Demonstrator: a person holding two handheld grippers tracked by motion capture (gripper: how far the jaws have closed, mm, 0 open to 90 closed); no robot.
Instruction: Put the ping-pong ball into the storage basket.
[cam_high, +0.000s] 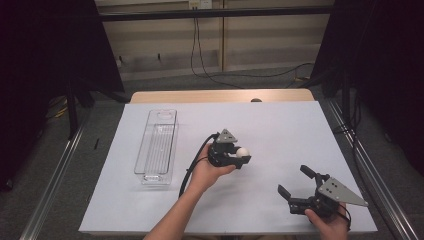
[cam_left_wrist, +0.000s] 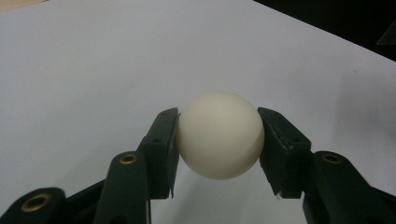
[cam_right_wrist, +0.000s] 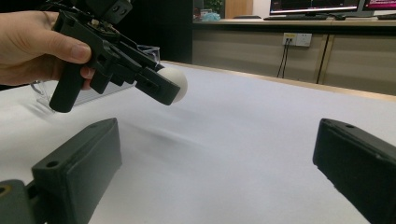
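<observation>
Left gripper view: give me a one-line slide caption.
Left gripper clamps a white ball between its jaws above the white table sheet.

White-covered table (cam_high: 280, 125), clear, seemingly empty plastic bin (cam_high: 157, 146) at left.

Clear bin (cam_high: 156, 147) — white table (cam_high: 280, 125)

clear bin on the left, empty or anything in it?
Empty, as far as the high view shows: the bin lies open-topped with only its ribbed floor visible. The ball is outside it, clamped in the left gripper.
</observation>
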